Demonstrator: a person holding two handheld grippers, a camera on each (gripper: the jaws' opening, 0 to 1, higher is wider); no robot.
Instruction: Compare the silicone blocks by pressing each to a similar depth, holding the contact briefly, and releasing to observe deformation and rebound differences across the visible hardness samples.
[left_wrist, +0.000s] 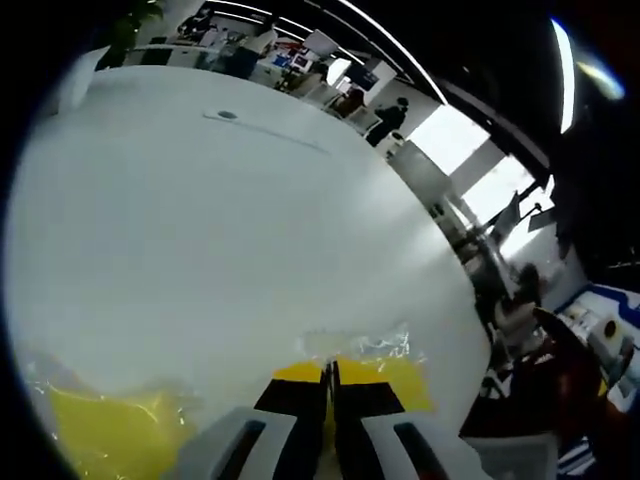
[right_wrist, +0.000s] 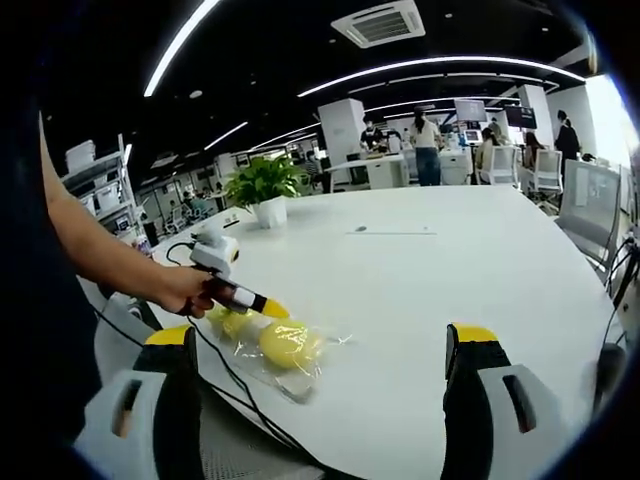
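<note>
Pressing closed jaws onto bagged yellow silicone blocks (right_wrist: 285, 343), the left gripper (right_wrist: 268, 307) leads.
The right gripper (right_wrist: 318, 378) hangs wide open, blocks at its 11 o'clock on the white table (right_wrist: 420, 280).

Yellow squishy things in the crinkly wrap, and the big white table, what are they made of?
The yellow blocks look like soft silicone or rubber: matte and rounded. Their wrap seems to be thin clear plastic film: it crinkles and glints. The table looks like smooth white laminate or painted board with a soft sheen; the pictures can't settle which. The left gripper presses a block.
</note>
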